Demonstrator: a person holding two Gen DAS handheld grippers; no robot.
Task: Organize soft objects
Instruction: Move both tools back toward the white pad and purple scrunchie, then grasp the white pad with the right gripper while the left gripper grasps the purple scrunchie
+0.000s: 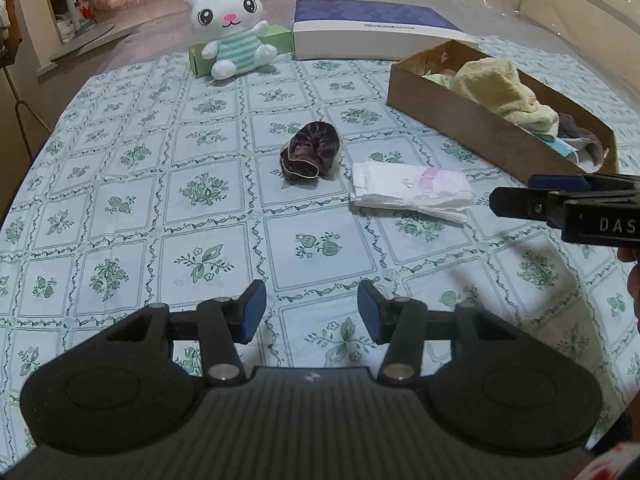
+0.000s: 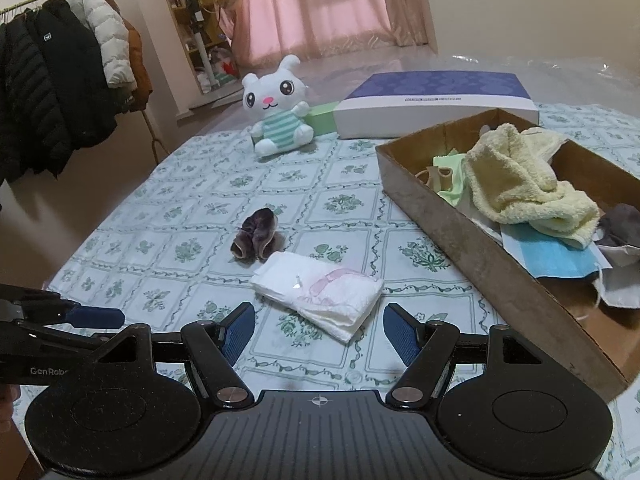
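Observation:
A dark purple scrunchie (image 1: 311, 150) (image 2: 256, 239) lies mid-table. A white folded tissue pack (image 1: 412, 190) (image 2: 320, 293) lies to its right. A white plush bunny (image 1: 232, 26) (image 2: 279, 108) sits at the far edge. A brown cardboard box (image 1: 472, 118) (image 2: 460, 236) on the right holds a yellow towel (image 1: 504, 90) (image 2: 516, 178), a blue face mask (image 2: 548, 258) and other cloths. My left gripper (image 1: 312, 312) is open and empty, short of the scrunchie. My right gripper (image 2: 319, 334) is open and empty, just short of the tissue pack; it also shows in the left wrist view (image 1: 516, 192).
A blue and white flat box (image 1: 376, 32) (image 2: 436, 102) and a green box (image 1: 240, 50) (image 2: 322, 118) stand at the back. A green floral cloth (image 1: 120, 200) covers the table. A coat rack (image 2: 60, 80) stands to the left.

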